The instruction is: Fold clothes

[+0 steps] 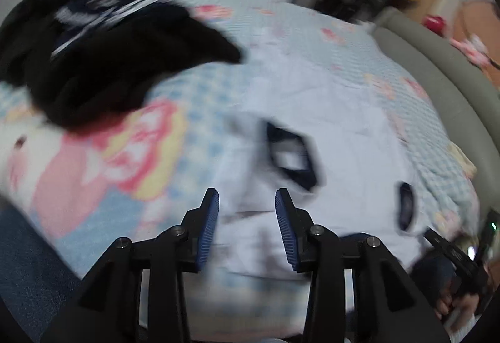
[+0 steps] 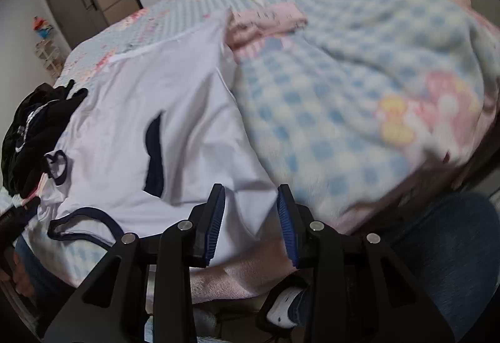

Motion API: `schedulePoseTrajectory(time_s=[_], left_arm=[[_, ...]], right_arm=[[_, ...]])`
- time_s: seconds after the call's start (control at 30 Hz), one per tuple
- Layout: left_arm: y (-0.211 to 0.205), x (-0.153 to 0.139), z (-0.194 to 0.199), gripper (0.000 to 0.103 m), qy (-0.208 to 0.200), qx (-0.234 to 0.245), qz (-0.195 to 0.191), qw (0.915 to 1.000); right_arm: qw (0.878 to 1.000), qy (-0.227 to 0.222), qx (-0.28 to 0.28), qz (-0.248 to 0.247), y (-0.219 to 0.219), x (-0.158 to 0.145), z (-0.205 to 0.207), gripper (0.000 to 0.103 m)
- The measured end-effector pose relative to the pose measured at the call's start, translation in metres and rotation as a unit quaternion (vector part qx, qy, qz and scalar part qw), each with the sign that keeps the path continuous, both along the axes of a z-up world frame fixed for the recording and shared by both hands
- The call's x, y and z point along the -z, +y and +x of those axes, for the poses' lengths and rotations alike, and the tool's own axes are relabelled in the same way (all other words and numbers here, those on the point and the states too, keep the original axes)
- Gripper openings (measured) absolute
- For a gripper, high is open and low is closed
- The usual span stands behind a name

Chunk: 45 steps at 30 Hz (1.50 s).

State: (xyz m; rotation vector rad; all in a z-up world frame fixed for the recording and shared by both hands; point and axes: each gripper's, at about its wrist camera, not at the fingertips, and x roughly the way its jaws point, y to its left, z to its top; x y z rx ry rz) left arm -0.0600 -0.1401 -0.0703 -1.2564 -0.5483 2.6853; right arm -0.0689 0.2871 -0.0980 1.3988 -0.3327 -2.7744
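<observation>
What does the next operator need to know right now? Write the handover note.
Left gripper: open, empty, above the white shirt.
Right gripper: open, empty, at the shirt's near edge.
White shirt with navy trim lies spread on the checked blanket, wrinkled and unfolded. Dark clothes are heaped beside it; a pink garment lies farther back.
Done: no fold visible. Left: fold the shirt, then the rest.

Motion blur smears the left wrist view, so the dark garment pile's (image 1: 103, 43) white print is unreadable. In the right wrist view, the checked blanket (image 2: 343, 124) blurs too; the pile is cut off at the left edge.
</observation>
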Motion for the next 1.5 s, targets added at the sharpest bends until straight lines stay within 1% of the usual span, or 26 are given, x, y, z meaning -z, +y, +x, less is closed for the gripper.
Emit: schedulePoseTrajectory(time_s=[0.03, 0.07, 0.1, 0.17, 0.23, 0.27, 0.33, 0.4, 0.47, 0.53, 0.57, 0.6, 0.63, 0.7, 0.73, 0.9, 1.0, 1.07, 1.1, 1.13, 1.2, 1.27, 1.3, 1.37, 1.47, 1.5], left_arm=[[0.014, -0.005, -0.006, 0.041, -0.003, 0.035, 0.009, 0.9993], [0.030, -0.007, -0.013, 0.046, -0.008, 0.067, 0.017, 0.9976], [0.049, -0.003, -0.019, 0.047, -0.017, 0.095, 0.023, 0.9951], [0.087, 0.005, -0.033, 0.047, -0.034, 0.149, 0.035, 0.9876], [0.124, 0.012, -0.046, 0.047, -0.052, 0.203, 0.046, 0.9767], [0.143, 0.016, -0.053, 0.047, -0.060, 0.230, 0.052, 0.9700], [0.178, 0.024, -0.065, 0.051, -0.077, 0.277, 0.062, 0.9556], [0.198, 0.029, -0.069, 0.058, -0.091, 0.294, 0.066, 0.9490], [0.206, 0.029, -0.070, 0.059, -0.086, 0.293, 0.058, 0.9506], [0.214, 0.028, -0.070, 0.055, -0.081, 0.291, 0.050, 0.9520], [0.217, 0.028, -0.071, 0.038, -0.078, 0.290, 0.045, 0.9527], [0.221, 0.027, -0.071, 0.015, -0.076, 0.289, 0.041, 0.9534], [0.225, 0.027, -0.071, 0.011, -0.073, 0.289, 0.037, 0.9540], [0.232, 0.027, -0.072, 0.007, -0.068, 0.287, 0.028, 0.9552], [0.234, 0.025, -0.073, 0.007, -0.064, 0.284, 0.024, 0.9563], [0.213, 0.003, -0.083, 0.006, -0.036, 0.255, -0.007, 0.9664], [0.204, 0.014, -0.094, 0.007, -0.057, 0.237, -0.025, 0.9697], [0.199, 0.024, -0.098, 0.009, -0.082, 0.237, -0.014, 0.9680], [0.196, 0.026, -0.099, 0.014, -0.089, 0.234, -0.010, 0.9680], [0.193, 0.024, -0.098, 0.016, -0.082, 0.227, -0.007, 0.9703], [0.185, 0.016, -0.094, 0.031, -0.057, 0.211, -0.002, 0.9758], [0.180, 0.005, -0.086, 0.033, -0.022, 0.195, 0.001, 0.9805], [0.180, 0.000, -0.083, 0.033, -0.007, 0.193, -0.002, 0.9812], [0.186, -0.007, -0.078, 0.033, 0.015, 0.200, -0.009, 0.9796], [0.200, -0.007, -0.076, 0.032, 0.018, 0.223, -0.016, 0.9745], [0.204, -0.004, -0.077, 0.033, 0.013, 0.229, -0.017, 0.9732]], right_arm=[[1.000, 0.001, 0.002, -0.010, 0.003, -0.001, 0.001, 0.042], [1.000, 0.002, 0.004, -0.021, 0.007, -0.003, 0.002, 0.044], [0.999, 0.004, 0.006, -0.031, 0.010, -0.004, 0.003, 0.044], [0.999, 0.004, 0.012, -0.046, 0.016, -0.006, 0.004, 0.044], [0.999, 0.002, 0.025, -0.045, 0.020, -0.003, 0.001, 0.044], [0.999, -0.001, 0.032, -0.044, 0.022, -0.003, 0.003, 0.044], [0.998, -0.010, 0.049, -0.044, 0.028, 0.001, 0.007, 0.047], [0.997, -0.013, 0.053, -0.048, 0.032, 0.003, 0.007, 0.049], [0.997, -0.015, 0.054, -0.053, 0.036, 0.005, 0.008, 0.049], [0.997, -0.017, 0.055, -0.059, 0.039, 0.006, 0.008, 0.050], [0.996, -0.018, 0.055, -0.062, 0.041, 0.007, 0.008, 0.052], [0.996, -0.019, 0.056, -0.064, 0.043, 0.008, 0.008, 0.052], [0.996, -0.020, 0.056, -0.067, 0.045, 0.009, 0.008, 0.052], [0.996, -0.021, 0.057, -0.073, 0.049, 0.011, 0.008, 0.052], [0.995, -0.022, 0.056, -0.075, 0.050, 0.011, 0.006, 0.052], [0.996, -0.010, 0.035, -0.082, 0.044, 0.008, -0.012, 0.053], [0.996, -0.006, 0.016, -0.085, 0.035, 0.011, -0.021, 0.054], [0.996, -0.010, 0.005, -0.085, 0.028, 0.016, -0.022, 0.054], [0.996, -0.011, 0.004, -0.086, 0.027, 0.017, -0.022, 0.054], [0.996, -0.011, 0.004, -0.089, 0.027, 0.018, -0.021, 0.054], [0.996, -0.011, 0.006, -0.094, 0.027, 0.019, -0.020, 0.054], [0.995, -0.001, 0.012, -0.101, 0.030, 0.016, -0.018, 0.054], [0.995, 0.003, 0.016, -0.102, 0.032, 0.015, -0.017, 0.054], [0.994, 0.008, 0.021, -0.105, 0.034, 0.014, -0.016, 0.055], [0.994, 0.003, 0.022, -0.108, 0.034, 0.016, -0.017, 0.055], [0.994, 0.005, 0.023, -0.106, 0.034, 0.016, -0.018, 0.055]])
